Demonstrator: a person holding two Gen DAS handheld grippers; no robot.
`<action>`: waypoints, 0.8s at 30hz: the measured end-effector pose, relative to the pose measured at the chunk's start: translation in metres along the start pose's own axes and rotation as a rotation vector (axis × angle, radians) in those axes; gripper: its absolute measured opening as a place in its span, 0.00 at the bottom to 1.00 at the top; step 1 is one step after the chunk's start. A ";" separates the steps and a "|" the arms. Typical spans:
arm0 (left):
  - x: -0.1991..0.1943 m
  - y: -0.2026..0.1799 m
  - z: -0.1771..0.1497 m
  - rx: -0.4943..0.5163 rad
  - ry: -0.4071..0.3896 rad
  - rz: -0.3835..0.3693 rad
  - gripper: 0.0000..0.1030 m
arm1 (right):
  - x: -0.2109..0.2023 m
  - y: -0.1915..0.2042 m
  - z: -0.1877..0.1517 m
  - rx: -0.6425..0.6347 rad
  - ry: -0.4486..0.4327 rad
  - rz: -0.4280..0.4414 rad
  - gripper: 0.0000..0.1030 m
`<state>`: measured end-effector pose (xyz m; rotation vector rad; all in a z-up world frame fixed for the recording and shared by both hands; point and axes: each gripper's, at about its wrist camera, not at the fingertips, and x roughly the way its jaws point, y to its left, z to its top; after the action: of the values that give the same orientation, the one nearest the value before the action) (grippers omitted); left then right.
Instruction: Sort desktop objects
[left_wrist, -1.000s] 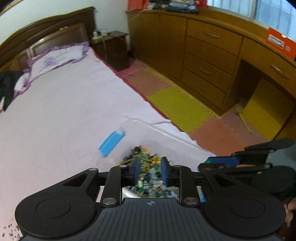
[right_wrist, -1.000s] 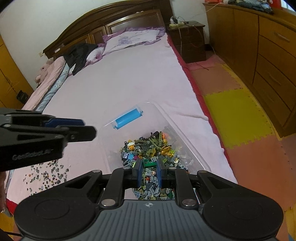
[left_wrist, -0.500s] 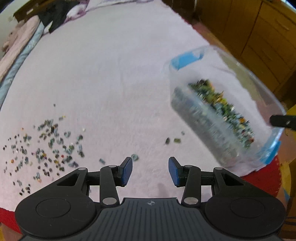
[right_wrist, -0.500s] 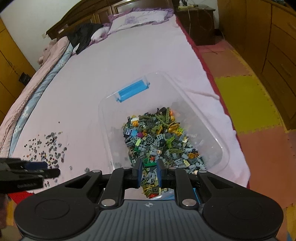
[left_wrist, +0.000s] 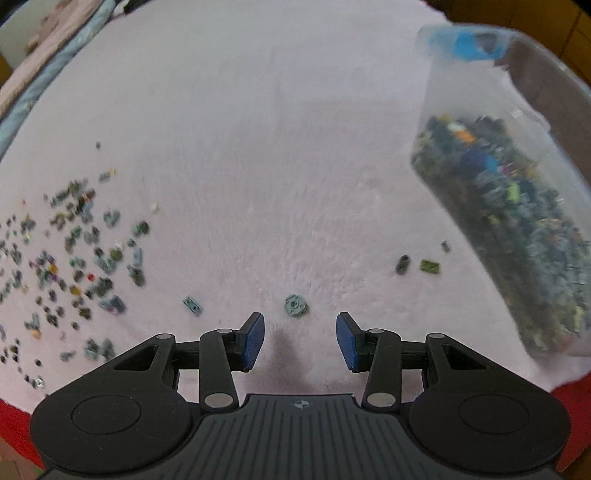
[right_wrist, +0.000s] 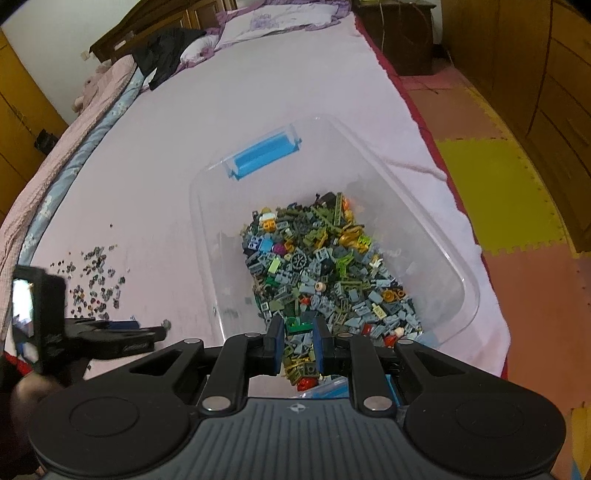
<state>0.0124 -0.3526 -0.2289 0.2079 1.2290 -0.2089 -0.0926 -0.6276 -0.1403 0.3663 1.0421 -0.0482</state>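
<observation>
**Bin steadied, left claw over a stray brick**

Your right claw (right_wrist: 298, 345) is closed on the near rim of the clear bin (right_wrist: 436, 236), steadying it. Your left claw (left_wrist: 300, 339) hangs open above a grey brick (left_wrist: 296, 305) on the bed (left_wrist: 258, 147), ready to pinch.

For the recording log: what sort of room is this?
A bedroom, most likely: a wide bed under a pale pink sheet, a dark wooden headboard with a purple-trimmed pillow, and wooden drawer units along the wall.
</observation>
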 end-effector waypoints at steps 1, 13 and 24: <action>0.008 0.001 0.000 -0.009 0.004 0.002 0.42 | 0.001 0.000 -0.001 -0.003 0.003 -0.002 0.18; 0.014 -0.060 0.009 0.151 -0.078 -0.113 0.42 | 0.009 0.003 -0.005 -0.003 -0.011 -0.012 0.20; 0.032 -0.087 0.013 0.178 -0.070 -0.130 0.42 | 0.009 -0.001 -0.009 0.005 -0.007 -0.009 0.21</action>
<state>0.0113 -0.4415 -0.2590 0.2729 1.1558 -0.4356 -0.0957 -0.6241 -0.1526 0.3662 1.0369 -0.0601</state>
